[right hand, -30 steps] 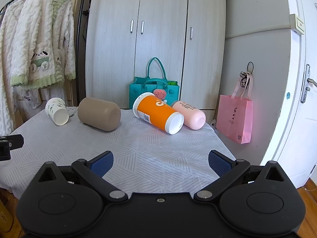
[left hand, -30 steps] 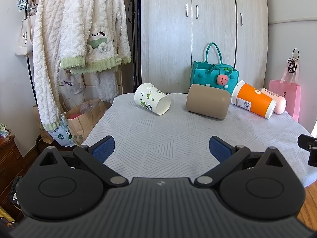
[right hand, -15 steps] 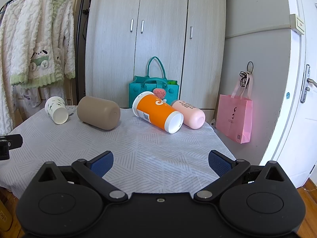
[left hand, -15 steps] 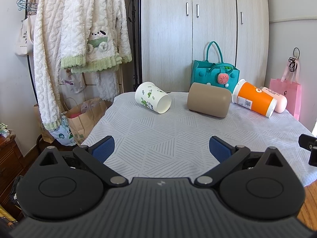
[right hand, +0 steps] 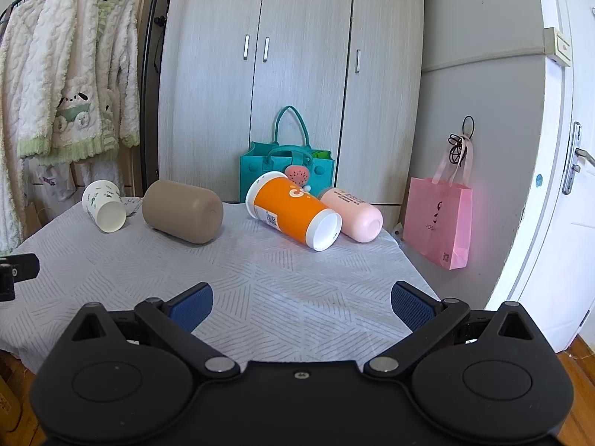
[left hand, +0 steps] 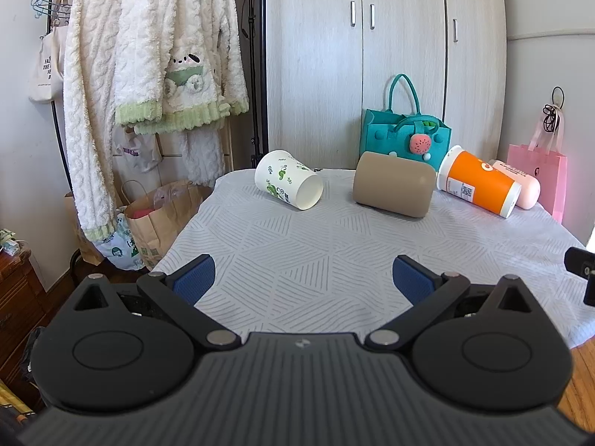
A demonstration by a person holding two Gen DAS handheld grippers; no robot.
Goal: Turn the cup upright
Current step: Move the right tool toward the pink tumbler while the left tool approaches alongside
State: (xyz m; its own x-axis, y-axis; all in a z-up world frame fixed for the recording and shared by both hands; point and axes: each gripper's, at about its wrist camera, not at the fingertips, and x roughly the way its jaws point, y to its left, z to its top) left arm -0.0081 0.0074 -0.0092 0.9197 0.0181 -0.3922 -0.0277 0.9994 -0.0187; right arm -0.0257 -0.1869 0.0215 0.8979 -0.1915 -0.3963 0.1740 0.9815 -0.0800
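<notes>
Several cups lie on their sides at the far end of a table with a grey patterned cloth [left hand: 334, 252]. From left: a white paper cup with green leaves [left hand: 288, 185] [right hand: 104, 211], a tan cup [left hand: 393, 188] [right hand: 182, 211], an orange cup with white ends [left hand: 478, 187] [right hand: 293, 210], and a pink bottle [left hand: 518, 184] [right hand: 351, 215]. My left gripper [left hand: 303, 278] is open and empty over the near edge, well short of the cups. My right gripper [right hand: 302, 301] is open and empty, also near the front edge.
A teal felt bag [left hand: 405, 139] stands behind the cups against a grey wardrobe [right hand: 290, 74]. A pink paper bag [right hand: 438, 223] hangs at the right wall. White fluffy robes [left hand: 148, 74] hang on a rack left of the table, with paper bags [left hand: 156, 219] below.
The left gripper has edged slightly forward and left, so the cups sit a little more rightward in its view. The right gripper barely moved. Both stayed open.
</notes>
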